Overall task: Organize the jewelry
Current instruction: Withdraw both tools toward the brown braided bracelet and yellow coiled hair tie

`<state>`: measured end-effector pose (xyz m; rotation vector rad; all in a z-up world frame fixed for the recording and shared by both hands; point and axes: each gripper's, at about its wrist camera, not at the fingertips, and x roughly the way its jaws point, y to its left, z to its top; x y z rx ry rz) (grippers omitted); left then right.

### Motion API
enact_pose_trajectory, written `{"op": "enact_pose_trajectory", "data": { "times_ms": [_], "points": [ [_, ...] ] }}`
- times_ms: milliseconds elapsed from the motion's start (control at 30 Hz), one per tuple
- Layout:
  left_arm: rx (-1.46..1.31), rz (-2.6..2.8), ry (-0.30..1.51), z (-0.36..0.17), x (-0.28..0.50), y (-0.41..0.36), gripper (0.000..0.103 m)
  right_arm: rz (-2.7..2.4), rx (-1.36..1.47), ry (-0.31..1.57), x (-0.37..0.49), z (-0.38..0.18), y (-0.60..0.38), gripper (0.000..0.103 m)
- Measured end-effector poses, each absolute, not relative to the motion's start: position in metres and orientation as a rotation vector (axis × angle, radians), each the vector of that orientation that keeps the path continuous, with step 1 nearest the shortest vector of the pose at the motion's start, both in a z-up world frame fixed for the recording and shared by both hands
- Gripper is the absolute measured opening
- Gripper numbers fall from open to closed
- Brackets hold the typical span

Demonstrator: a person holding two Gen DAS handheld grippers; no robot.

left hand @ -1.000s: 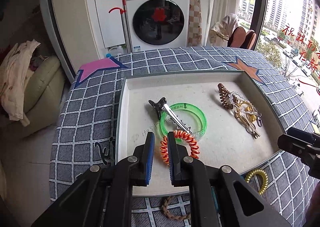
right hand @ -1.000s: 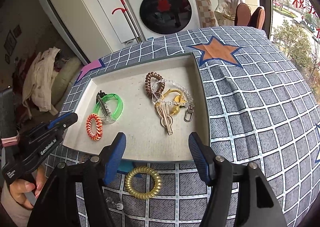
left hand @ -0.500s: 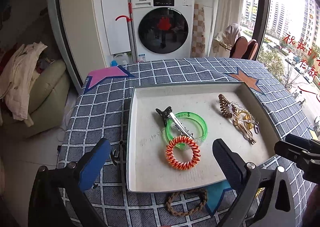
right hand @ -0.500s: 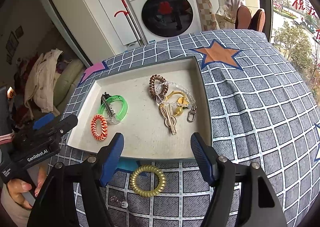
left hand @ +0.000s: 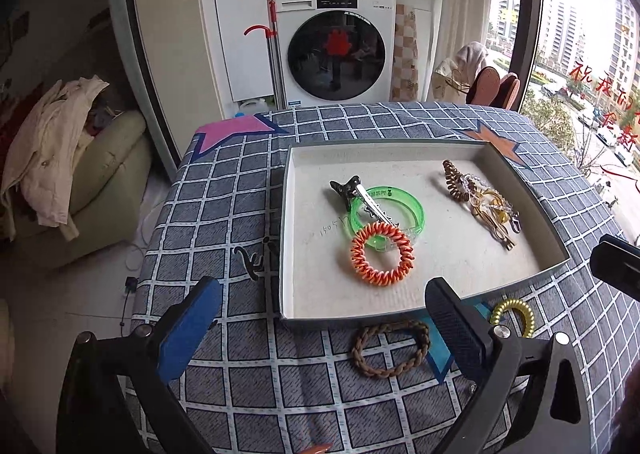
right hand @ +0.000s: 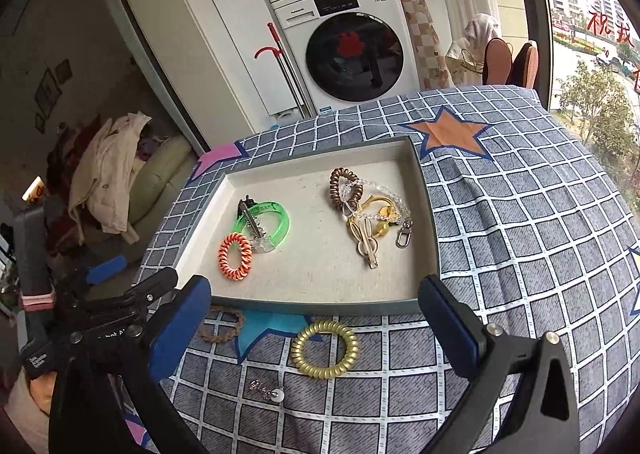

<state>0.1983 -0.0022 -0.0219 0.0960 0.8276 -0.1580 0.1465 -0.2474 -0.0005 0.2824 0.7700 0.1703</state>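
desk (left hand: pixel 224 214): we see checked cloth | tray (left hand: pixel 285 238): holds green bangle (left hand: pixel 416 214), orange coil (left hand: pixel 382 254) | gold coil (right hand: pixel 324 348): on cloth, just outside tray | left gripper (left hand: pixel 320 322): jaws wide, empty | right gripper (right hand: pixel 316 318): jaws just opened further, wide, empty

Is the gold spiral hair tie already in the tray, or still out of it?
Out. The gold spiral hair tie lies on the checked cloth in front of the tray wall.

Checked tablecloth (right hand: pixel 520 222), tray (right hand: pixel 430 214), gold coil tie (right hand: pixel 324 348), braided band (left hand: pixel 390 348), small charm (right hand: pixel 268 390)
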Motion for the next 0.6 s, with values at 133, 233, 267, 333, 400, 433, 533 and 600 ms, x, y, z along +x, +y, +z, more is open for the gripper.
{"op": "enact_pose_trajectory", "data": {
  "times_ms": [133, 233, 267, 333, 400, 433, 533, 600],
  "points": [
    [0.1, -0.155, 0.825, -0.023, 0.191, -0.001, 0.103, 0.173, 0.251, 0.785, 0.142, 0.003, -0.241, 0.103],
    [0.104, -0.155, 0.829, -0.026, 0.186, -0.001, 0.103, 0.17, 0.227, 0.79, 0.138, 0.004, -0.238, 0.103],
    [0.106, -0.153, 0.83, -0.027, 0.184, -0.001, 0.103, 0.169, 0.223, 0.791, 0.136, 0.004, -0.237, 0.103],
    [0.108, -0.148, 0.832, -0.029, 0.181, 0.001, 0.103, 0.169, 0.219, 0.793, 0.133, 0.004, -0.236, 0.103],
    [0.105, -0.143, 0.839, -0.032, 0.179, 0.003, 0.103, 0.171, 0.216, 0.799, 0.13, 0.004, -0.236, 0.103],
    [0.102, -0.139, 0.843, -0.033, 0.178, 0.005, 0.103, 0.172, 0.214, 0.801, 0.128, 0.003, -0.235, 0.103],
    [0.093, -0.126, 0.859, -0.041, 0.173, 0.011, 0.103, 0.172, 0.204, 0.811, 0.123, 0.0, -0.235, 0.103],
    [0.083, -0.137, 0.881, -0.049, 0.17, 0.015, 0.103, 0.174, 0.199, 0.827, 0.121, -0.004, -0.235, 0.103]
  ]
}}
